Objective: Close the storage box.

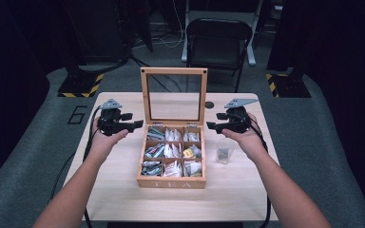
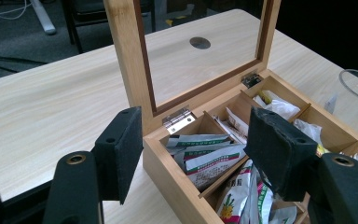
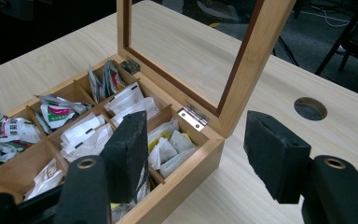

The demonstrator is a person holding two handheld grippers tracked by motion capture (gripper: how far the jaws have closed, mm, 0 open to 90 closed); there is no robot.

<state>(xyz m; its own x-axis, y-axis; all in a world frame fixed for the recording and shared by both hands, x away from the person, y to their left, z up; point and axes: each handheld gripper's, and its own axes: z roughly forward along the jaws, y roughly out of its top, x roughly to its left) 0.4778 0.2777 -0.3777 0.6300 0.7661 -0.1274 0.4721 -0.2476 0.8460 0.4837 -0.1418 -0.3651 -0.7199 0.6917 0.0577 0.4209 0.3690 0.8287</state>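
At the table's middle the tea box [image 1: 171,161] sits w/ lid up, flanked by left gripper [image 1: 132,121] & right gripper [image 1: 215,121], both spread, nothing pinched; one sachet should be approached from above, compartment walls avoided

Light bamboo-wood tea box [image 1: 171,183] was honey-tan, pale "TEA" lettering on near wall; glass-paned wooden lid [image 1: 145,95] same tan, dark brown inner edge. Paper tea sachets [image 1: 172,151]: white, green-and-white at left, one yellow at right. Pale wood-grain table [image 1: 119,190] was cream. Left gripper [image 1: 132,125] and right gripper [image 1: 215,126] black. Small glass cup [image 1: 224,153] was clear.
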